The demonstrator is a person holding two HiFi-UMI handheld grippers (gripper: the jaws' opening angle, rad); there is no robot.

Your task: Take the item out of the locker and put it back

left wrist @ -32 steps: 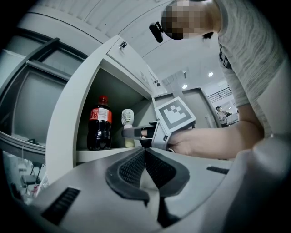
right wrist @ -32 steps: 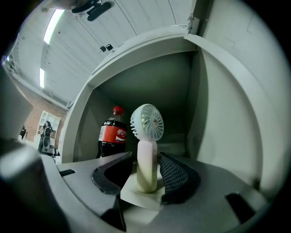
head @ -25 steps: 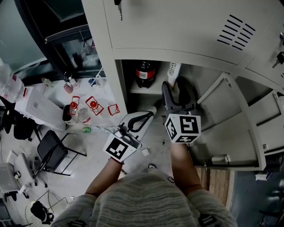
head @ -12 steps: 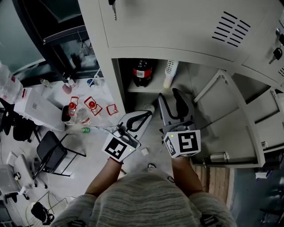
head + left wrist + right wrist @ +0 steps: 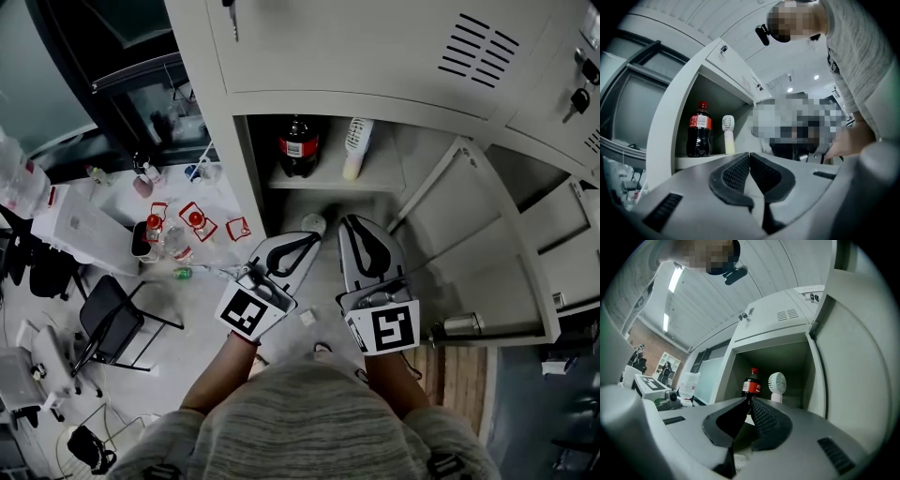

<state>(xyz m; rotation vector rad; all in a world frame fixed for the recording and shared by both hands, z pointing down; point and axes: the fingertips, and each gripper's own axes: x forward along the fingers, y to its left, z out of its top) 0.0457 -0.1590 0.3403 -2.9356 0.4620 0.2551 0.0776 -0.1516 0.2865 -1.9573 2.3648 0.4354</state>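
Note:
A dark cola bottle (image 5: 298,147) with a red label and a white handheld fan (image 5: 354,148) stand side by side on the shelf (image 5: 380,183) of the open locker. Both gripper views show them upright: the bottle (image 5: 699,131) (image 5: 751,385) on the left, the fan (image 5: 727,136) (image 5: 777,385) on the right. My right gripper (image 5: 352,225) (image 5: 747,400) hangs in front of and below the shelf, its jaws closing with nothing between them and tips meeting. My left gripper (image 5: 313,229) (image 5: 749,154) sits beside it, shut and empty.
The locker door (image 5: 469,244) stands swung open to the right. Closed locker doors (image 5: 375,47) with vents and keys are above. To the left is a white table (image 5: 84,230) with bottles and small red items, and a black chair (image 5: 108,319) on the floor.
My right gripper has drawn back out of the locker, away from the fan, and its jaws have come together. The fan stays on the shelf. The left gripper has barely moved.

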